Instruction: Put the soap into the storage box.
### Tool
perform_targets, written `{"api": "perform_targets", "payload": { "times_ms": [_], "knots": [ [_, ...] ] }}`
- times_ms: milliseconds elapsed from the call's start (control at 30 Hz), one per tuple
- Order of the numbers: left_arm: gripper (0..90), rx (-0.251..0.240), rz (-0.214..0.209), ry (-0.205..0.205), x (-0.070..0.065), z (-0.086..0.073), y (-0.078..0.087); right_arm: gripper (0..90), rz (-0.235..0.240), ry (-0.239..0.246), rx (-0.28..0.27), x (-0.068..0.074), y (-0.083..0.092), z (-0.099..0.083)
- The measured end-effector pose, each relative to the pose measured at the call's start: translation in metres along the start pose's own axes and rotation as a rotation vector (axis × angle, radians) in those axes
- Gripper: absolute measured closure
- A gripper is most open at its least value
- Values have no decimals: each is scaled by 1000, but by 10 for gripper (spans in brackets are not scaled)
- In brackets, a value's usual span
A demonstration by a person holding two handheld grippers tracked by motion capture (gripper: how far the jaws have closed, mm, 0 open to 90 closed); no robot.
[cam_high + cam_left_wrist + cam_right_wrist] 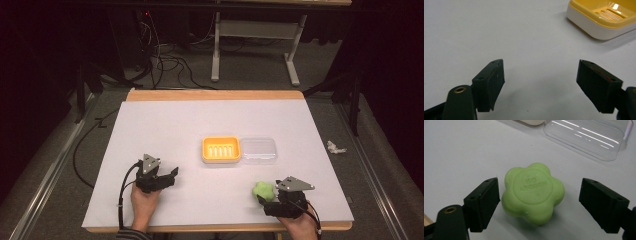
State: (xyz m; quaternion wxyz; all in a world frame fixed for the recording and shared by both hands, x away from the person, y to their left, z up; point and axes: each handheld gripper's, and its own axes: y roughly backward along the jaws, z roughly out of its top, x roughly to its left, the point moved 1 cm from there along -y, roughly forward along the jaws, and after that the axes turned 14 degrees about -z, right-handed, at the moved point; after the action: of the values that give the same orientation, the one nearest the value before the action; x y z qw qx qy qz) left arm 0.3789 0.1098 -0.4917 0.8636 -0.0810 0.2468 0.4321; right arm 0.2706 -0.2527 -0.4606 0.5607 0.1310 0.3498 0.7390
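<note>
A green flower-shaped soap (533, 195) lies on the white table between the open jaws of my right gripper (539, 205), which do not touch it. From above, the soap (262, 190) sits near the front right, just left of the right gripper (274, 196). A yellow soap dish (221, 149) stands at the table's middle, with its clear plastic lid (258, 149) lying right beside it. My left gripper (169, 178) rests open at the front left, nothing between its jaws (541, 85). The yellow dish (604, 17) is ahead and to its right.
The white table top (165, 125) has a wooden rim at front and back. Black cables and a metal stand's legs (252, 55) lie on the floor beyond. A crumpled white scrap (335, 147) lies on the floor to the right.
</note>
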Motion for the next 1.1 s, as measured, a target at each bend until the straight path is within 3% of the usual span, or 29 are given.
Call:
{"api": "perform_targets", "payload": {
  "times_ms": [500, 633, 1100],
  "knots": [
    [225, 1, 6, 6, 1, 0, -1, 234, 12, 52, 106, 12, -23, -2],
    [225, 2, 8, 6, 1, 0, -1, 261, 32, 27, 108, 8, -26, -2],
    [225, 0, 10, 7, 1, 1, -1, 272, 58, 58, 122, 5, -29, 3]
  ]
}}
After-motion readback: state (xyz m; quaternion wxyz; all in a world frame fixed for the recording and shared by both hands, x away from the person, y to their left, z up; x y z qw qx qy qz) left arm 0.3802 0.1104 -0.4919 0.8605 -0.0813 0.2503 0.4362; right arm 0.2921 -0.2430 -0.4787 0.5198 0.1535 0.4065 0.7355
